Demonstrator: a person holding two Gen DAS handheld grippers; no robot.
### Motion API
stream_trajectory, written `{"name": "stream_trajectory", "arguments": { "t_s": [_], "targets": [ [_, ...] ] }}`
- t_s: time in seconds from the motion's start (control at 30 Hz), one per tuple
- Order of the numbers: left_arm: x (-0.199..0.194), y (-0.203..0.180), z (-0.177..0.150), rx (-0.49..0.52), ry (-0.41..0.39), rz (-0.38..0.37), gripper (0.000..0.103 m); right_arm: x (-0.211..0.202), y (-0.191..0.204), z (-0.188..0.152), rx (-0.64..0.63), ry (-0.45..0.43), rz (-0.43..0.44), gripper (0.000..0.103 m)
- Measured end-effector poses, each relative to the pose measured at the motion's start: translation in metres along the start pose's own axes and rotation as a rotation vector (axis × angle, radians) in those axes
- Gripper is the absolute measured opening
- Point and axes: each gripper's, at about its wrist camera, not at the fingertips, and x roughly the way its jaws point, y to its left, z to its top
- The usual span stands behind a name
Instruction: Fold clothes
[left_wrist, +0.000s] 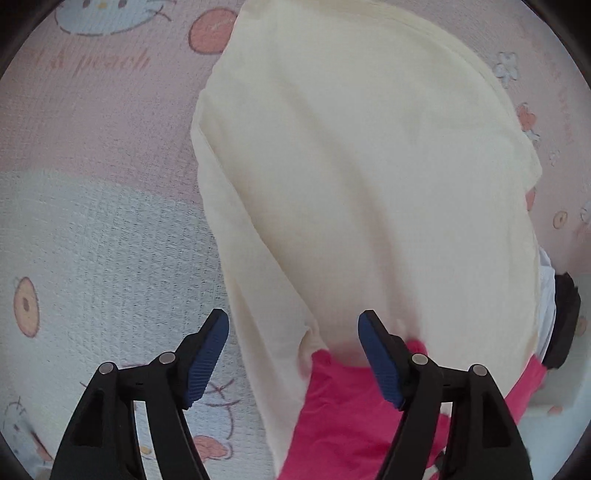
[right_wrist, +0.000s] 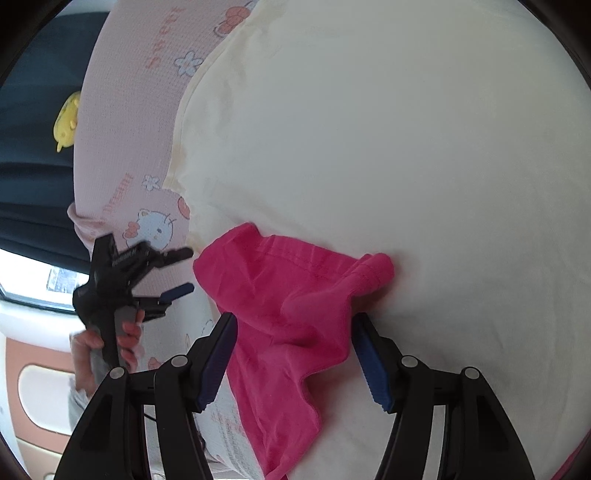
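The left gripper (left_wrist: 293, 332) points steeply down over the bed with its jaws spread; the blue pads (left_wrist: 207, 363) press on nothing, one standing over the patterned sheet and the other over the edge of the clothes. In the right wrist view the same left gripper (right_wrist: 186, 269) appears at the left side, held by a hand (right_wrist: 125, 338) around its grey handle, jaws apart and clear of the fabric. The right gripper (right_wrist: 293, 339) also has its jaws spread; a bunched fold of the pink garment (right_wrist: 291, 295) lies between the fingers, but the pads are not closed on it. The pink garment rests crumpled on top of the cream garment (right_wrist: 406, 147), at its near edge, with one part trailing down toward the camera. The cream garment lies spread flat over the pink cartoon-print sheet (left_wrist: 92, 147). A yellow toy (right_wrist: 66, 120) sits beyond the sheet's edge against a dark background.
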Motion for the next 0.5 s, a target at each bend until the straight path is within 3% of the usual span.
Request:
{"name": "stream_trajectory", "arguments": {
  "t_s": [0.1,0.2,0.27,0.33,0.4,0.47,0.5],
  "targets": [
    [0.012,-0.001,0.004,-0.057,0.031,0.009,0.071,0.002,0.003,0.0,-0.02,-0.002,-0.003,0.064],
    [0.023,-0.005,0.001,-0.061,0.055,0.07,0.071,0.004,0.001,0.001,-0.023,-0.007,-0.002,0.064],
    [0.028,-0.005,-0.002,-0.056,0.059,0.128,0.063,0.006,-0.003,0.003,-0.012,-0.009,0.002,0.064],
    [0.032,-0.001,-0.005,-0.062,0.055,0.202,0.045,0.007,-0.006,0.004,-0.001,-0.014,0.017,0.064],
    [0.032,0.002,-0.007,-0.06,0.044,0.205,0.043,0.007,-0.007,0.007,0.0,-0.017,0.025,0.064],
    [0.029,0.004,-0.01,-0.033,0.03,0.209,0.03,0.007,-0.004,0.009,-0.027,-0.026,0.0,0.057],
    [0.028,0.005,-0.011,-0.019,0.026,0.209,0.024,0.008,-0.002,0.009,-0.055,-0.033,-0.028,0.043]
  ]
}}
